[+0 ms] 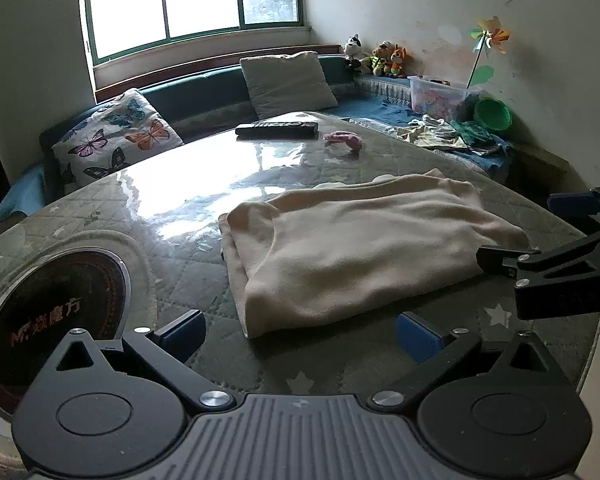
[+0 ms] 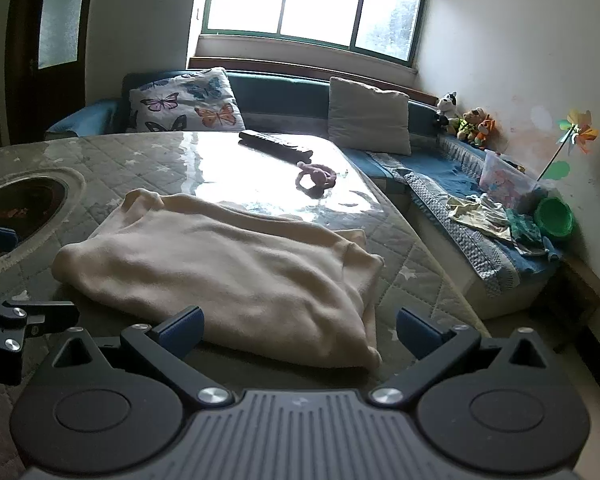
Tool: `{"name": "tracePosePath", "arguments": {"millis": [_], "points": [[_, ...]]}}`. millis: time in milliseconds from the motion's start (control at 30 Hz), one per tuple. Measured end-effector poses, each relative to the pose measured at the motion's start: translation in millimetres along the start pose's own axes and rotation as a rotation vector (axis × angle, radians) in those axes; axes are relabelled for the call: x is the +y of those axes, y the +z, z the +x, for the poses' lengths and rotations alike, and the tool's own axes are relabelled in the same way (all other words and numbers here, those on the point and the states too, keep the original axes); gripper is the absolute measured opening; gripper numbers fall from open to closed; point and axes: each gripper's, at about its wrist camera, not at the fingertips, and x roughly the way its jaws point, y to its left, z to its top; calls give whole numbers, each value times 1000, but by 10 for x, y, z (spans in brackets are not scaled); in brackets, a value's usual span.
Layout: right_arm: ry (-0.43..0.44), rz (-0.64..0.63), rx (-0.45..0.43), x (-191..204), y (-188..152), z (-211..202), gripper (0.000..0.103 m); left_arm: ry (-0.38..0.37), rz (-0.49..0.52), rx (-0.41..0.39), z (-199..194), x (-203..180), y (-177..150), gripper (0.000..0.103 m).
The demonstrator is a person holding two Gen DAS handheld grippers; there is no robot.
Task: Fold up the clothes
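Observation:
A cream garment (image 1: pixel 360 248) lies folded into a thick rectangle on the quilted table (image 1: pixel 172 280); it also shows in the right wrist view (image 2: pixel 228 272). My left gripper (image 1: pixel 300 334) is open and empty, just in front of the garment's near edge. My right gripper (image 2: pixel 300 330) is open and empty, at the garment's near edge. The right gripper's fingers (image 1: pixel 540 264) show at the right side of the left wrist view, beside the garment's right end. The left gripper's fingers (image 2: pixel 28 320) show at the left edge of the right wrist view.
A black remote (image 1: pixel 276 129) and a pink fabric piece (image 1: pixel 345 140) lie at the table's far side. A round burner (image 1: pixel 52 320) is set in the table at the left. A sofa (image 2: pixel 440 168) with cushions, toys, a plastic box and loose clothes stands behind and to the right.

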Motion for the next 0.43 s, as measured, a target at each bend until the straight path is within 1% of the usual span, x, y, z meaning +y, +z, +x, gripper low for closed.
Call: {"name": "tracePosePath", "arguments": {"millis": [433], "points": [[-9, -7, 0, 15, -11, 8, 103, 0, 16, -6, -37, -12, -47, 103]]}}
